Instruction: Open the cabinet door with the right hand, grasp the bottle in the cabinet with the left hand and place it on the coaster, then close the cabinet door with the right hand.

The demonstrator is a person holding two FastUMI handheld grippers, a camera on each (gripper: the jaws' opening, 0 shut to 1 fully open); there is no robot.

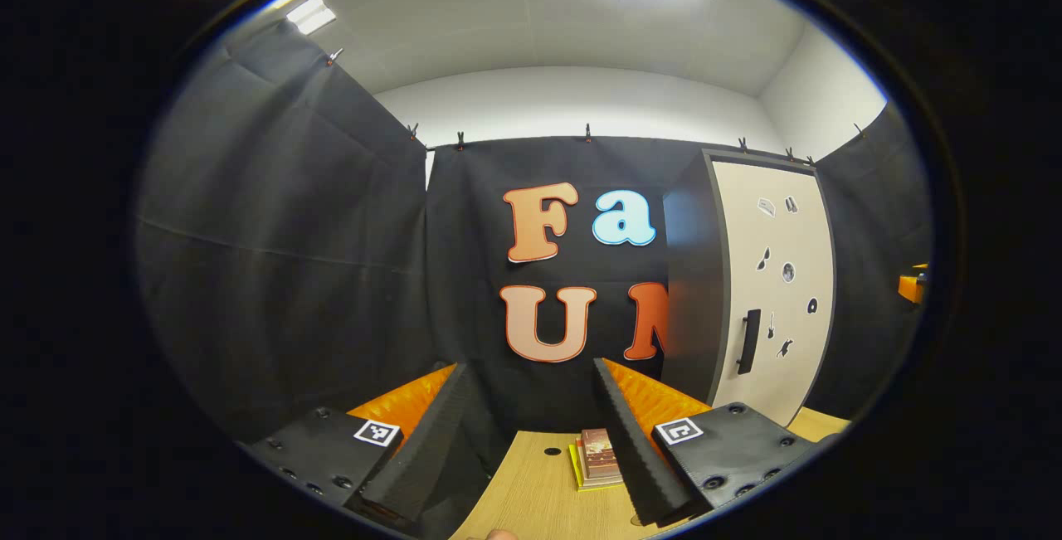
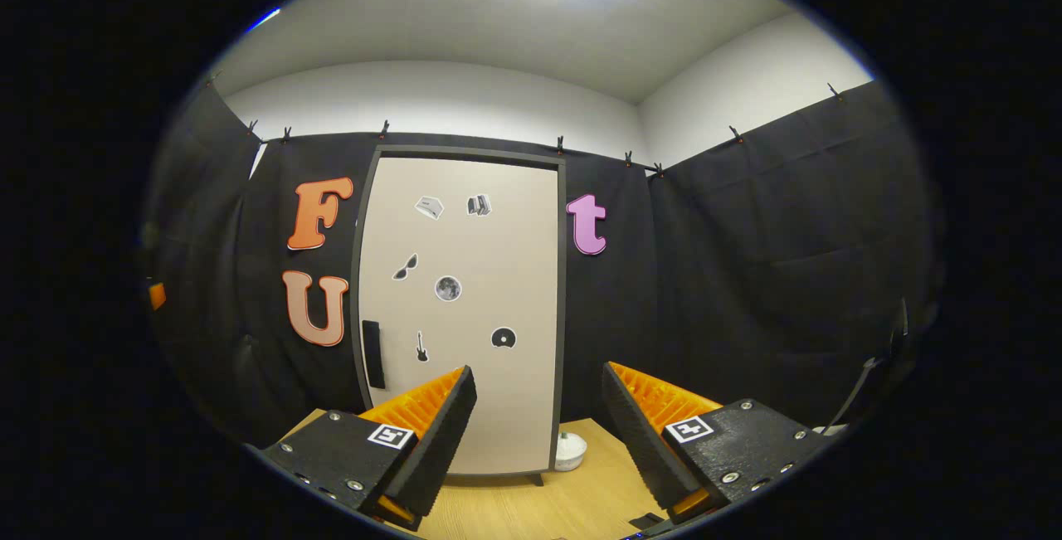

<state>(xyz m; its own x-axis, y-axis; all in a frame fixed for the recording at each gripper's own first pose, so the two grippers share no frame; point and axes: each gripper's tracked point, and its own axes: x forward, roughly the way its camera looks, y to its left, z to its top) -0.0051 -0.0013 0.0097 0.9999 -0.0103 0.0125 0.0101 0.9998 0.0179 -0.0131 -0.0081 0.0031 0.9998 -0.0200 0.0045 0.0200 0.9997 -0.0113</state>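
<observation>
Two views | left gripper view: left gripper (image 1: pixel 528 432) gaping, empty, over wooden table (image 1: pixel 531 490) near small book stack (image 1: pixel 599 457); tall beige cabinet door (image 1: pixel 776 291) closed, bottle hidden | right gripper view: right gripper (image 2: pixel 538 432) gaping, facing door, black handle (image 2: pixel 372 354) left edge | risk: off-line approach slips off handle.

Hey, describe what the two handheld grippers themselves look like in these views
The left gripper and right gripper look alike: two wedge-shaped fingers with ridged inner faces, each mounted on a black block studded with screws and carrying a small square black-and-white marker tag on top.
</observation>
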